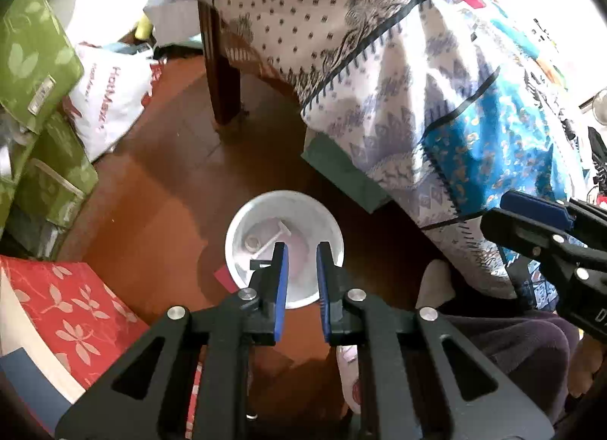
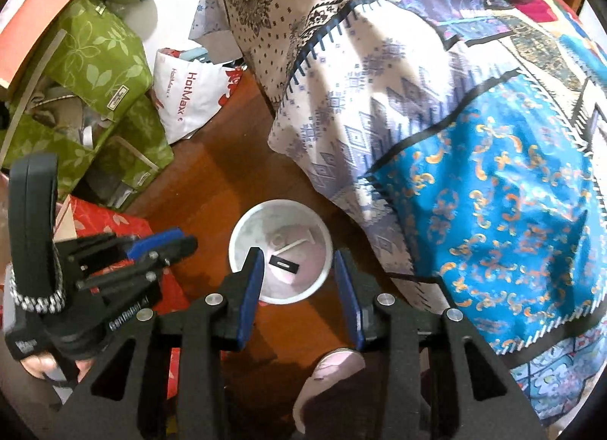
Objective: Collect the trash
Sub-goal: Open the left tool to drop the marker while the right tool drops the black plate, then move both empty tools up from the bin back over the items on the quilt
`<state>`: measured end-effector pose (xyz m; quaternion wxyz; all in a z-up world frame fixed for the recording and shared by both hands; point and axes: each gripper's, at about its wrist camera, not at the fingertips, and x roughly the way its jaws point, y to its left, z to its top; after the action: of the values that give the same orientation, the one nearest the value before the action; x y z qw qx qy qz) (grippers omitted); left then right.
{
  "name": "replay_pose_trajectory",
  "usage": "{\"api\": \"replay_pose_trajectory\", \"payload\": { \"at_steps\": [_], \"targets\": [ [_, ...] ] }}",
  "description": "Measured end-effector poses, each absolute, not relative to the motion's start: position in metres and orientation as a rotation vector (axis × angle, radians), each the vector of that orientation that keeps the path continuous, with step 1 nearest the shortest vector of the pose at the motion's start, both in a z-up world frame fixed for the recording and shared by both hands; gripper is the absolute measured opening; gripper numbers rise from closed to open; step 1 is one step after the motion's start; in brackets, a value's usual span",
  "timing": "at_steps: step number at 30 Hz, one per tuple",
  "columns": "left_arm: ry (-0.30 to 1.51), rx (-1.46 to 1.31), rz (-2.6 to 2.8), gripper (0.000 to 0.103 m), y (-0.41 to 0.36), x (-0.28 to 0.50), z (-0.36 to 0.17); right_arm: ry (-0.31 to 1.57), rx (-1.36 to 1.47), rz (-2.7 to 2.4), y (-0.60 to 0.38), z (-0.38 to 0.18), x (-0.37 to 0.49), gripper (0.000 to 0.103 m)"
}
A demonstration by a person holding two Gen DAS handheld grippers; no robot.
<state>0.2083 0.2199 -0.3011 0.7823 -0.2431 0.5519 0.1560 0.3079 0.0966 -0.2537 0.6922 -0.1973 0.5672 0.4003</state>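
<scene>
Left wrist view: round white plastic bin (image 1: 284, 248) standing upright on the reddish-brown wooden floor (image 1: 159, 182), beside the hanging edge of the patterned patchwork bedcover (image 1: 398, 71). Inside it lie small pale scraps, among them a thin white stick (image 1: 271, 238) and a small ring-shaped piece. The left gripper (image 1: 302, 250) hangs steeply downward above the near half of the bin, its blue-padded fingers (image 1: 280, 280) drawn close together, and nothing can be seen held between them. The right gripper (image 2: 298, 261) points down over the same bin; its jaws stand partly apart and empty, with a small flat black piece (image 2: 284, 264) lying in the bin just below the gap.

Risks, as judged from this position: both tools crowd one small opening, so either could clip the rim and tip the light bin or push it under the bedcover. A scrap let go off-centre could strike the rim and land on the floor.

Differences between views: only the right wrist view shows the black piece plainly; in the left wrist view that part of the bin is largely hidden behind the fingers. The left wrist view alone shows the dark wooden bed leg (image 1: 224, 71) and a small red scrap (image 1: 224, 276) on the floor touching the bin's left side. Farther out, both show green leaf-print storage boxes (image 1: 34, 60), a white printed plastic bag (image 1: 110, 98) and a red floral box (image 1: 68, 311)
</scene>
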Motion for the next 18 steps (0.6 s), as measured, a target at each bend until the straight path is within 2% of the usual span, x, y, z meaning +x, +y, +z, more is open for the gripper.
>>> {"api": "replay_pose_trajectory", "payload": {
  "at_steps": [1, 3, 6, 10, 13, 16, 18],
  "targets": [
    [1.184, -0.51, 0.338, 0.016, 0.218, 0.207, -0.296, 1.26, -0.44, 0.895, 0.095, -0.251, 0.307, 0.035],
    [1.164, -0.47, 0.35, 0.031, 0.212, 0.204, -0.283, 1.244, -0.43, 0.896, 0.09, -0.245, 0.306, 0.035],
    [1.118, -0.419, 0.365, 0.047, 0.202, 0.197, -0.262, 1.225, -0.404, 0.9, 0.082, -0.234, 0.304, 0.035],
    [1.056, -0.383, 0.362, 0.049, 0.191, 0.189, -0.23, 1.16, -0.376, 0.9, 0.069, -0.212, 0.299, 0.035],
    [0.998, -0.359, 0.359, 0.054, 0.181, 0.182, -0.205, 1.109, -0.349, 0.903, 0.056, -0.192, 0.295, 0.037],
    [0.931, -0.339, 0.346, 0.057, 0.168, 0.176, -0.176, 1.051, -0.32, 0.898, 0.04, -0.171, 0.291, 0.05],
    [0.893, -0.327, 0.336, 0.058, 0.158, 0.173, -0.16, 1.0, -0.298, 0.892, 0.028, -0.156, 0.289, 0.054]
  ]
}}
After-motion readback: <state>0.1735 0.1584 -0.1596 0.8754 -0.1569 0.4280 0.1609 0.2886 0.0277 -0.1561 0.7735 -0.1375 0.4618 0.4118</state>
